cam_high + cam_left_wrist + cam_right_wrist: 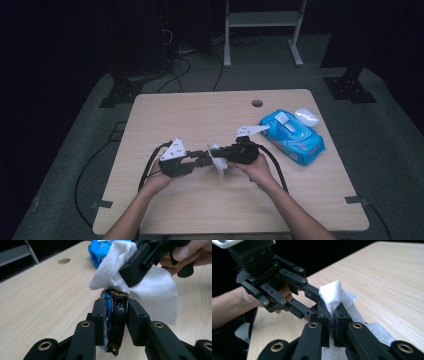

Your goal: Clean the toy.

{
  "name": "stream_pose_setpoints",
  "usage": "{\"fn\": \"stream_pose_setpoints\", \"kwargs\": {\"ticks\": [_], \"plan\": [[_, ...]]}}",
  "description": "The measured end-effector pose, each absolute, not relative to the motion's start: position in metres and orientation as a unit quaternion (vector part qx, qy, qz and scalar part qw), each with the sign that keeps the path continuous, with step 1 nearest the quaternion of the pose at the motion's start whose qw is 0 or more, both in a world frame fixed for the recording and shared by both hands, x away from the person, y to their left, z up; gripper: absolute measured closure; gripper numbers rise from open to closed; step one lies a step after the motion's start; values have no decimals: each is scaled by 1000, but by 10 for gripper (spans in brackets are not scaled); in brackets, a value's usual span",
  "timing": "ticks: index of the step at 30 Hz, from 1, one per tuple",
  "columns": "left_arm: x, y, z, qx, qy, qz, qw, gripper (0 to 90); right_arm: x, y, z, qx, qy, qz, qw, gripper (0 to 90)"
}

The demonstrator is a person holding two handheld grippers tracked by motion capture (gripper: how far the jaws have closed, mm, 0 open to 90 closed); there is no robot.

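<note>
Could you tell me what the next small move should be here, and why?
Probably rub the white wipe along the small dark object. The right gripper is shut on the wipe, the left gripper is shut on the object, and the wipe already drapes right at the object's far end, above the wooden table, so a short wiping stroke seems due.
</note>
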State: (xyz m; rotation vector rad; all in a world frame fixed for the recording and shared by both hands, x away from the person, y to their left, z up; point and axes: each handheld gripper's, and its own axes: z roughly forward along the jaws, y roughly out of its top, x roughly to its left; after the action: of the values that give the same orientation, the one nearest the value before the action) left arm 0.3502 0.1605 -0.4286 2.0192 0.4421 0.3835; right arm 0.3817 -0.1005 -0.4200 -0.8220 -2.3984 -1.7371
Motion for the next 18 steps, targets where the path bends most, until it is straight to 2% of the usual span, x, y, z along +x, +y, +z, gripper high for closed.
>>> {"fn": "stream_pose_setpoints", "kwargs": {"ticks": [6, 9, 15, 16, 17, 18], "plan": [[355, 167, -448, 841, 199, 141, 483, 727, 386, -94, -432, -272, -795, -542, 27, 853], [356, 165, -452, 844, 198, 138, 479, 711, 387, -92, -438, -273, -803, -529, 19, 853], [362, 150, -455, 866, 182, 140, 445, 513, 386, -89, -439, -266, -810, -523, 8, 853], [365, 146, -454, 869, 189, 141, 434, 437, 386, -89, -439, -265, -811, -521, 5, 853], [368, 143, -455, 868, 192, 141, 436, 401, 385, -88, -439, -263, -812, -521, 4, 853], [370, 140, -455, 868, 188, 139, 438, 399, 385, -88, -439, -262, -813, -520, 5, 853]]}}
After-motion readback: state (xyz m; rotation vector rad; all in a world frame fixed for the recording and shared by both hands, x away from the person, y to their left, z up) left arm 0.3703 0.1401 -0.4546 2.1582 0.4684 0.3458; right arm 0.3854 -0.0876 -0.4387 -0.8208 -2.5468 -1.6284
